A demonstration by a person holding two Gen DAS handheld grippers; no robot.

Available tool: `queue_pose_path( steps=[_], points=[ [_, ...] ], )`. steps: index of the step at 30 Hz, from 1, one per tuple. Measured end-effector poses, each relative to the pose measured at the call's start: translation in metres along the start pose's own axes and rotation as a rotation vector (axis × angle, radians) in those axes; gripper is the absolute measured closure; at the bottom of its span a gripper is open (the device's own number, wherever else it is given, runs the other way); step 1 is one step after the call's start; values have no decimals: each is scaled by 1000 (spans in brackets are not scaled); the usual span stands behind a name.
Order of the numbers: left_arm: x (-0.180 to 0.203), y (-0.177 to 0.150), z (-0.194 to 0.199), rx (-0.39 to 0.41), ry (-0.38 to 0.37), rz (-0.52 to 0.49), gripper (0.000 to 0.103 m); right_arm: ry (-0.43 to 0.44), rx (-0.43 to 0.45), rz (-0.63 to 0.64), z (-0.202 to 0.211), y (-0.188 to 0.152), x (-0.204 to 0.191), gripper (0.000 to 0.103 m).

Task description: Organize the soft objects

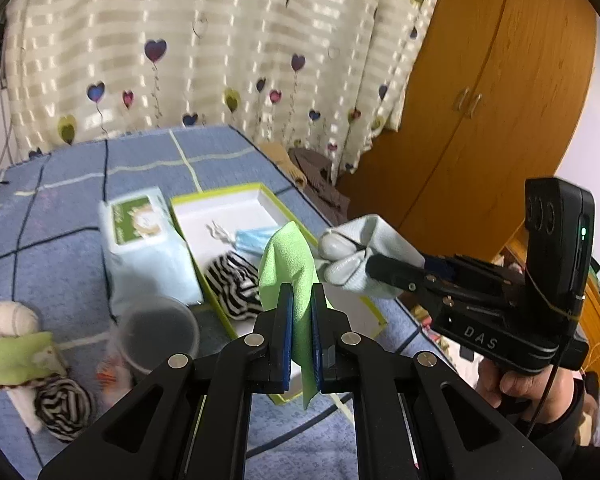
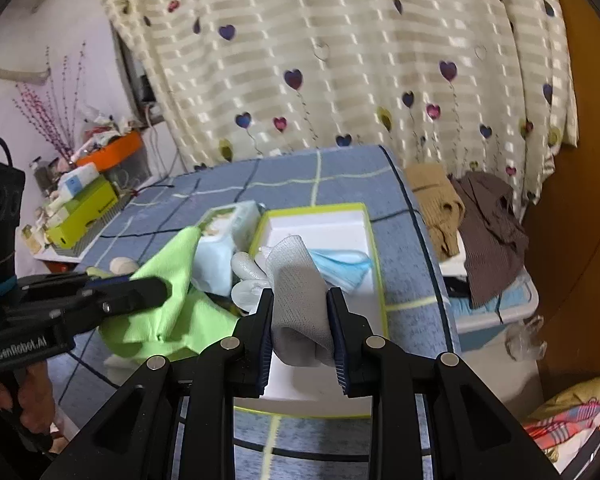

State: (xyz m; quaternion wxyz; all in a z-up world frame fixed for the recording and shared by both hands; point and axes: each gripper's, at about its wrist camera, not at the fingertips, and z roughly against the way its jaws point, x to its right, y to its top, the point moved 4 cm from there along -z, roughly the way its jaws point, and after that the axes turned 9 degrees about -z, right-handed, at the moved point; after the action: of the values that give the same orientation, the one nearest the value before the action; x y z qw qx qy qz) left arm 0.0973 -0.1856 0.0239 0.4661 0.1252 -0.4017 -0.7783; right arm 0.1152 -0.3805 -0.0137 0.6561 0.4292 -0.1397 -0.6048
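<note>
The left gripper (image 1: pixel 302 300) has its fingers pinching a green cloth (image 1: pixel 288 260). The right gripper (image 2: pixel 300 308) has its fingers pinching a grey glove (image 2: pixel 300 280), both held up over the white box (image 2: pixel 320 224) w/ the blue mask (image 2: pixel 340 266) in it.

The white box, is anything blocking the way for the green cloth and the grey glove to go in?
Nothing visible blocks the open white box. The green cloth and grey glove hang above it; a blue mask and a striped sock already lie inside.
</note>
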Motion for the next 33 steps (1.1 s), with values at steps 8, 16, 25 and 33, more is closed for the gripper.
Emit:
queue_pose_path(
  steps=[8, 16, 25, 33],
  points=[
    [11, -17, -45, -107, -32, 5, 95, -16, -30, -43, -14, -7, 25, 79],
    [5, -29, -78, -188, -17, 37, 95, -14, -62, -64, -30, -13, 37, 79],
    [-6, -24, -106, -228, 30, 64, 95, -18, -82, -77, -45, -13, 45, 79],
    [-10, -23, -95, -194, 10, 95, 70, -24, -103, -75, -60, -13, 47, 78]
  ],
)
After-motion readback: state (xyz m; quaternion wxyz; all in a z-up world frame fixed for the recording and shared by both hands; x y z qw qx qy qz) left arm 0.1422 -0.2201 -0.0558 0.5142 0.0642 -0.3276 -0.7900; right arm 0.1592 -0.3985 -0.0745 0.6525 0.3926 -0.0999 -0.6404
